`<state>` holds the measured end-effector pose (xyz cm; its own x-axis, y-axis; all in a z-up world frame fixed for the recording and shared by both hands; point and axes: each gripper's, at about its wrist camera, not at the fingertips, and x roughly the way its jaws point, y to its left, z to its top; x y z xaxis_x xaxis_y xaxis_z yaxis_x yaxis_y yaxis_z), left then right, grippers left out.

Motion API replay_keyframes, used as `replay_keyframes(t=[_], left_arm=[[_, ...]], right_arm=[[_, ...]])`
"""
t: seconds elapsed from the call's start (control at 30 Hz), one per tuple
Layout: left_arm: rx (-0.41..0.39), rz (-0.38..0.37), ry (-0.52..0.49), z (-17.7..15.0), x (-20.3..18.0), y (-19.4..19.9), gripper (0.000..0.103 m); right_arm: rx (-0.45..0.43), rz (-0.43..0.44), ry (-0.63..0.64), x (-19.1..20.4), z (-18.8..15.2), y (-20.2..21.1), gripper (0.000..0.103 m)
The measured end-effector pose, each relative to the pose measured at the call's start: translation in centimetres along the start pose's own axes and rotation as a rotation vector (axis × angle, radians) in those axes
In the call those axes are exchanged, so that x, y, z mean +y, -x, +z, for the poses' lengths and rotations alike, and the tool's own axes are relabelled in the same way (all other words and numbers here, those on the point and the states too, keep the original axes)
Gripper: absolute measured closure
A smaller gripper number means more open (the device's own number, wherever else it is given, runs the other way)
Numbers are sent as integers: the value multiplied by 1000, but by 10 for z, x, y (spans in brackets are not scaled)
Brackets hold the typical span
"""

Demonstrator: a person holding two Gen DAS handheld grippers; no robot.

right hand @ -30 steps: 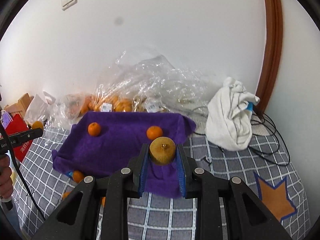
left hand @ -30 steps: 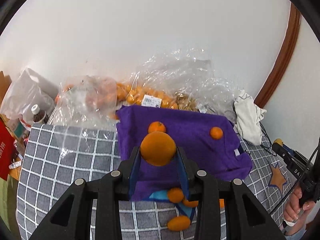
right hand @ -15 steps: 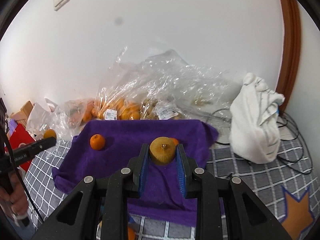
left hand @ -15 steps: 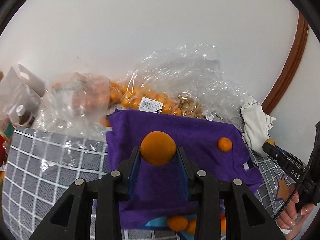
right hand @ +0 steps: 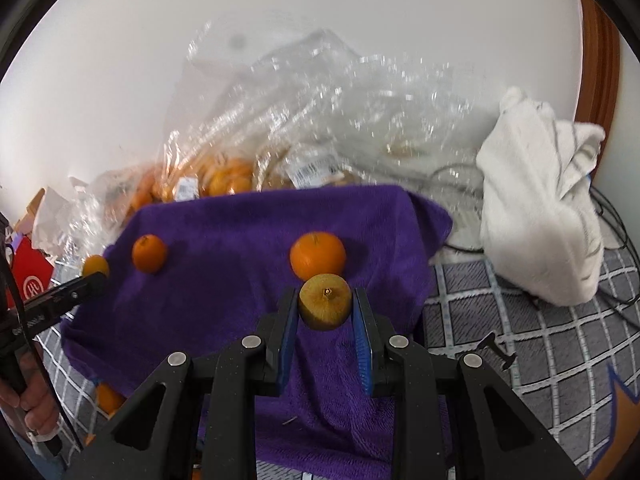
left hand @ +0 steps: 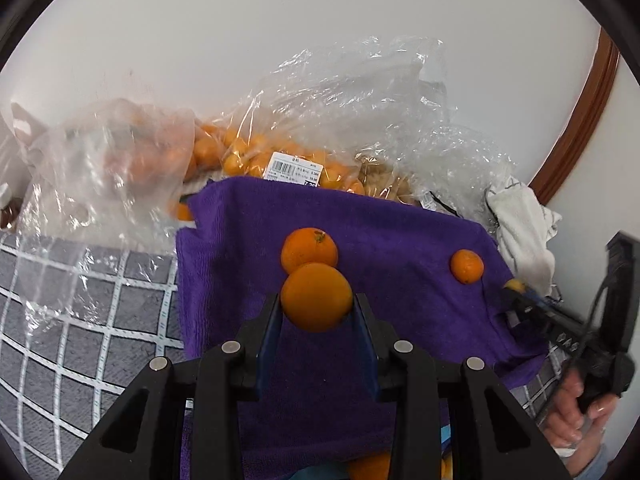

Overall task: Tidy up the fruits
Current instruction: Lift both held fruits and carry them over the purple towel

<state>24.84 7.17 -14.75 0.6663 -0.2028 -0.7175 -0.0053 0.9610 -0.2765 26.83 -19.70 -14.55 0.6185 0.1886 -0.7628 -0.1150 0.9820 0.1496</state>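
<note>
Two grippers, each clamped on fruit: left gripper [left hand: 316, 312] pinches an orange [left hand: 316, 297], right gripper [right hand: 325, 314] a brownish-yellow fruit [right hand: 325, 306]. Both have dropped closer to the purple towel [left hand: 400, 240] since a second ago, so placement looks near. Two oranges already lie there [left hand: 309, 249] [left hand: 466, 266]. Behind: bagged oranges [left hand: 248, 156].

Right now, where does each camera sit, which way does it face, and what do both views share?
Left wrist: sits on the left gripper, looking down its fingers at a held orange over the purple towel; the person's right hand shows.
Right wrist: sits on the right gripper, which holds a brownish-yellow fruit; the left hand shows.
Shared: the towel, two loose oranges, the plastic bags.
</note>
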Motion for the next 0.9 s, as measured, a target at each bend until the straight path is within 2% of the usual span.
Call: replay_keyframes(t=[0.1, 0.23, 0.37, 0.8, 0.87, 0.9], left_arm=[[-3, -4, 9, -4, 4, -1, 69], [37, -34, 26, -11, 10, -8, 69], [18, 17, -3, -14, 11, -12, 69], [-20, 76, -82, -19, 1, -16, 69], [-20, 68, -80, -18, 1, -16, 69], [-21, 62, -76, -18, 1, -16, 69]], right_arm=[[0, 0, 14, 5, -6, -9, 76], [11, -18, 63, 11, -12, -16, 76], [1, -18, 55, 9, -11, -13, 77], [-3, -42, 54, 10, -11, -12, 76], [-4, -31, 56, 11, -12, -11, 72], [-4, -30, 60, 12, -12, -11, 65]])
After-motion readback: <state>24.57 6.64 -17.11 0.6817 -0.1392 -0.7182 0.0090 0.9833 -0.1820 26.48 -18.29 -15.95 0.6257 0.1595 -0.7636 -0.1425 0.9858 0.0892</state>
